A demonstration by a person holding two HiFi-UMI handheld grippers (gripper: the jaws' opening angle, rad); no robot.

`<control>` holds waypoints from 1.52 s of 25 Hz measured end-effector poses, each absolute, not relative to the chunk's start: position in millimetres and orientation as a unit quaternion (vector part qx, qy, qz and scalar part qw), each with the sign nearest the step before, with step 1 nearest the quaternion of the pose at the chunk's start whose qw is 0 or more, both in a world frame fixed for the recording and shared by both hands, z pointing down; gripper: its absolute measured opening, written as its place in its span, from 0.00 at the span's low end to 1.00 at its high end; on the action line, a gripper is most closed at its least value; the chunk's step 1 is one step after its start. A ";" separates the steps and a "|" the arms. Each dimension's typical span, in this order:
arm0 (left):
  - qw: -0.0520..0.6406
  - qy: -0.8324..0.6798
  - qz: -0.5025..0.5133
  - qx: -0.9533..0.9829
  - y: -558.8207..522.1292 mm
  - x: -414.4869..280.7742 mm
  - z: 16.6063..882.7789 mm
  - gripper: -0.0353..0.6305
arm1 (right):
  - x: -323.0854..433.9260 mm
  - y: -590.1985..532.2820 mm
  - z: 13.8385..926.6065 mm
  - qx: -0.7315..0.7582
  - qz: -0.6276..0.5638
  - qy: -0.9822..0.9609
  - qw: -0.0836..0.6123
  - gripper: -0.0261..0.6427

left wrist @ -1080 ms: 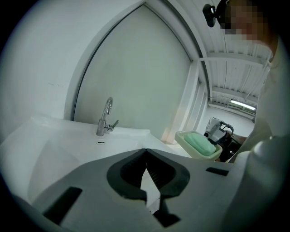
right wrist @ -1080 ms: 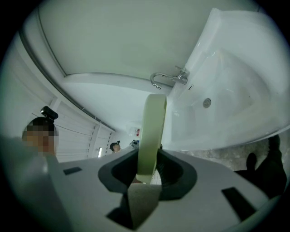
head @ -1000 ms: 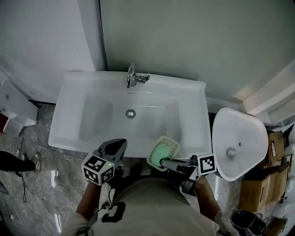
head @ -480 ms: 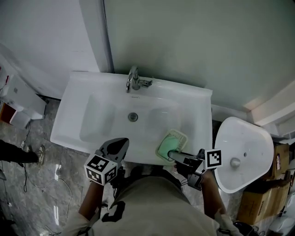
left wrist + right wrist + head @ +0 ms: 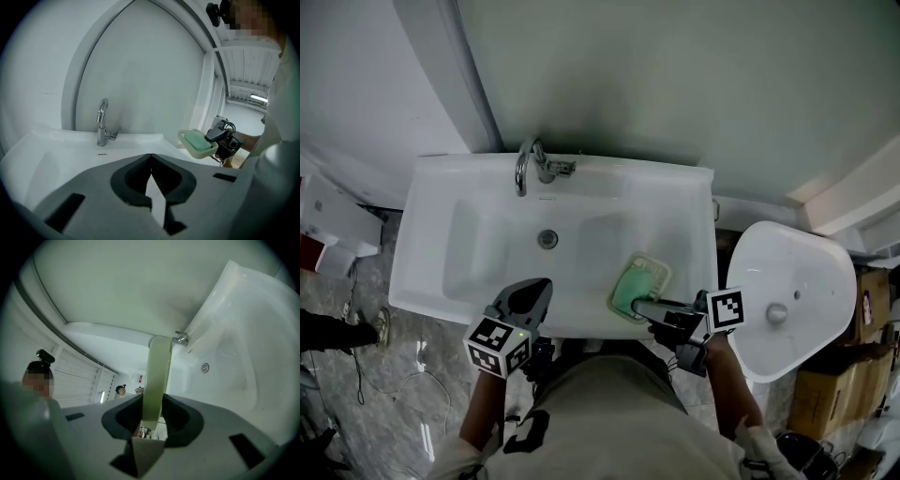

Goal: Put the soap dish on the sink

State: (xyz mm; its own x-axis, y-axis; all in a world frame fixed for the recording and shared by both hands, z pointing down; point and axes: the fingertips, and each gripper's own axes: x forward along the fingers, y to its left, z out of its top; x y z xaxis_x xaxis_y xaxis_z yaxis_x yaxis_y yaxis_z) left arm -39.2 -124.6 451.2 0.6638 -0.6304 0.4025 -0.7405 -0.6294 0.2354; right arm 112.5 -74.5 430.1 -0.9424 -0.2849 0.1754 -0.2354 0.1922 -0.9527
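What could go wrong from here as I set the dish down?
The right gripper pinches the soap dish only by its edge, so it may twist or slip. The green soap just lies inside; a tilt could slide it out. The dish hangs near the sink front rim; released there, it might slide off.

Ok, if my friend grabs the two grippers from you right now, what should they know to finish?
Right gripper: shut on the rim of the pale yellow-green plastic soap dish, which carries a green bar of soap.
Left gripper: shut, holding nothing, near the front edge of the white ceramic sink.
Where things are: the dish is in the air, tilted, over the sink's front right part. The chrome tap stands at the back.
Done: dish picked up and at the sink.
Left: lower it onto a flat part of the sink, probably the right ledge, open the right gripper, draw back.
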 end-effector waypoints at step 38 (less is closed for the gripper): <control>0.203 -0.388 0.206 0.875 -158.7 22.0 466.7 0.08 | 231.1 -172.7 532.1 -0.203 -0.654 0.726 -0.065 0.22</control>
